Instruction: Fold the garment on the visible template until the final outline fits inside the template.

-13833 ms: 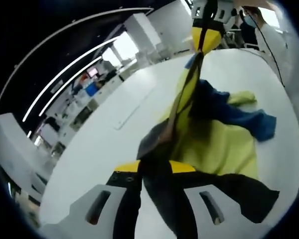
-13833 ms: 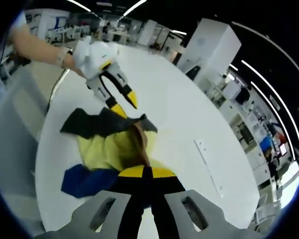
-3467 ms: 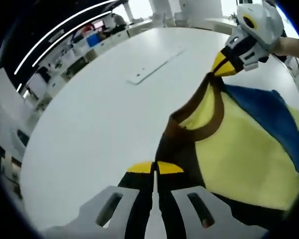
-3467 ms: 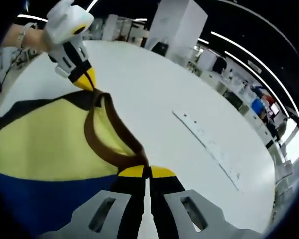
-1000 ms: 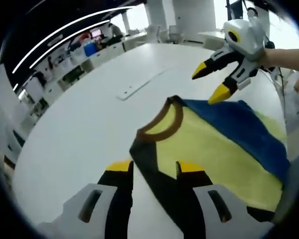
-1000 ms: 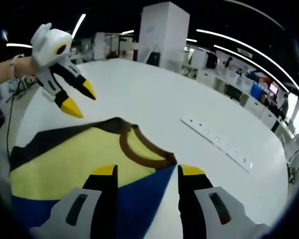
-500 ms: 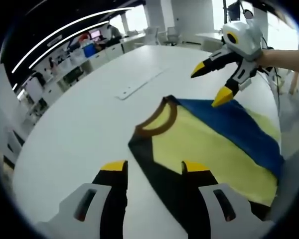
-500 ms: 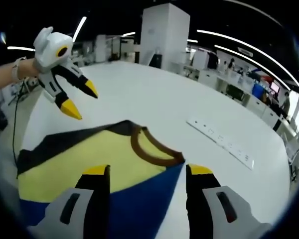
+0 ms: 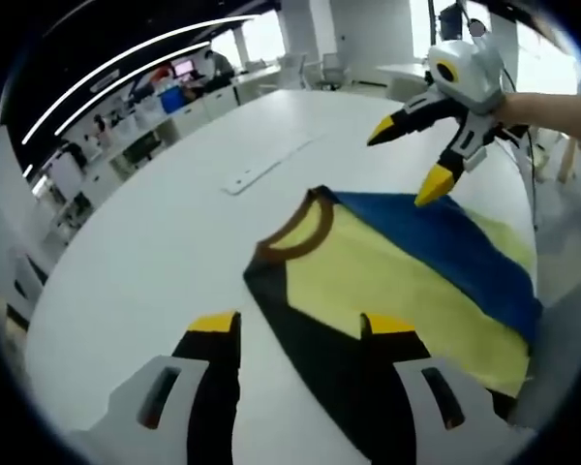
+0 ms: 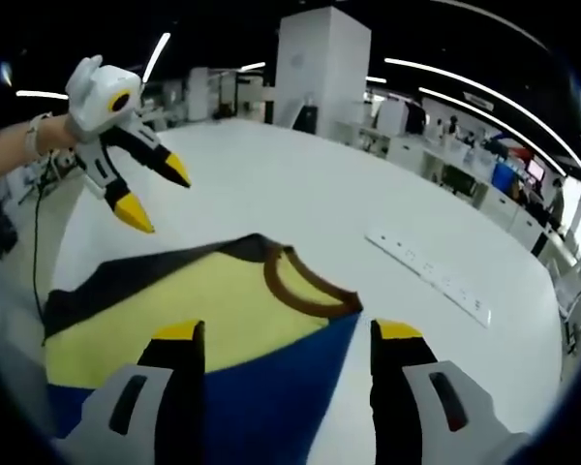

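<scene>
Left gripper view – garment: the yellow, blue and dark-brown soft knit shirt [image 9: 397, 281] lies spread flat on the white round tabletop [image 9: 165, 242], brown ribbed collar [image 9: 295, 230] at its far-left end.
Left gripper view – your left gripper [image 9: 300, 329]: fingers spread wide and empty, hovering astride the dark shoulder edge.
Left gripper view – right gripper [image 9: 407, 155]: fingers apart, holding nothing, just above the blue edge.
Left gripper view – handling: judge it light and limp; it will sag and drag, so pinch at a shoulder seam or hem corner, not mid-panel.
Left gripper view – room: bare tabletop far and left; a flat white strip [image 9: 266, 167] lies well apart beyond the collar. The right side nears the tabletop's rim.
Right gripper view – your right gripper [image 10: 286, 334]: fingers wide open, empty, over the blue panel.
Right gripper view – left gripper [image 10: 155, 194]: open, above the dark sleeve.
Right gripper view – edges: the collar points far; open tabletop lies beyond it. No template outline is clear to you here.
</scene>
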`<action>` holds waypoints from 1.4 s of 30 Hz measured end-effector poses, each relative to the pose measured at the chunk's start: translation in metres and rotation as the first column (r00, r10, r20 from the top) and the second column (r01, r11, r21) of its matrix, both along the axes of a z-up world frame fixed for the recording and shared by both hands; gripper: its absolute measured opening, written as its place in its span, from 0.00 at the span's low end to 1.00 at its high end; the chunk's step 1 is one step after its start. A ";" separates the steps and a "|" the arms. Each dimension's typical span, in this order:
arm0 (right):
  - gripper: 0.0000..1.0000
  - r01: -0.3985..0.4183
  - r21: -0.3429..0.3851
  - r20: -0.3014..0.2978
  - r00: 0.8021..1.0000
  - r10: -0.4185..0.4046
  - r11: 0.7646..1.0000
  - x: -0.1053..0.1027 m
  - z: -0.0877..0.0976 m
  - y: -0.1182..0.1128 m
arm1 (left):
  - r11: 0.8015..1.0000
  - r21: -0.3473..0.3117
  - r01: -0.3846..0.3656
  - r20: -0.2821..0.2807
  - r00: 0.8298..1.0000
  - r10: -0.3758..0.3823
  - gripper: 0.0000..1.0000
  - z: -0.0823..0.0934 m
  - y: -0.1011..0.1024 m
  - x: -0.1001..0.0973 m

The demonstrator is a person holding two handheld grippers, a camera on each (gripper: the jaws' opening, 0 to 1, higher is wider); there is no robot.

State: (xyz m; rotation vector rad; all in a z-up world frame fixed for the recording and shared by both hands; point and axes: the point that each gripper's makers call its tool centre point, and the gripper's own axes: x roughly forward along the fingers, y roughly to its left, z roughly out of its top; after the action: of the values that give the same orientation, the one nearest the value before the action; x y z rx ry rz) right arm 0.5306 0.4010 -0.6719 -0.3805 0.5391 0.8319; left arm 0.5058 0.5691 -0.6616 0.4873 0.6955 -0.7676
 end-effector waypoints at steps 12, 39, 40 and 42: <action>0.79 -0.014 0.014 0.006 1.000 0.014 1.000 -0.024 0.010 0.002 | 0.999 -0.032 0.022 -0.011 1.000 -0.022 0.58 0.007 -0.002 -0.024; 1.00 -0.024 0.044 0.017 1.000 0.023 0.999 -0.059 0.032 -0.011 | 0.998 -0.043 0.049 0.034 0.998 -0.048 0.79 0.033 0.004 -0.062; 1.00 -0.021 0.044 0.012 1.000 0.020 0.999 -0.060 0.032 -0.012 | 0.998 -0.040 0.051 0.036 0.998 -0.049 0.79 0.034 0.004 -0.064; 1.00 -0.019 0.046 0.015 1.000 0.018 0.999 -0.062 0.033 -0.014 | 0.998 -0.031 0.056 0.039 0.998 -0.054 0.80 0.035 0.004 -0.066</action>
State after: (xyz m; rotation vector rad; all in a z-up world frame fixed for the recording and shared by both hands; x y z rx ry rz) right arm 0.4685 0.3868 -0.6385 -0.3492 0.5032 0.8573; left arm 0.4394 0.5728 -0.6270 0.4925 0.6356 -0.8180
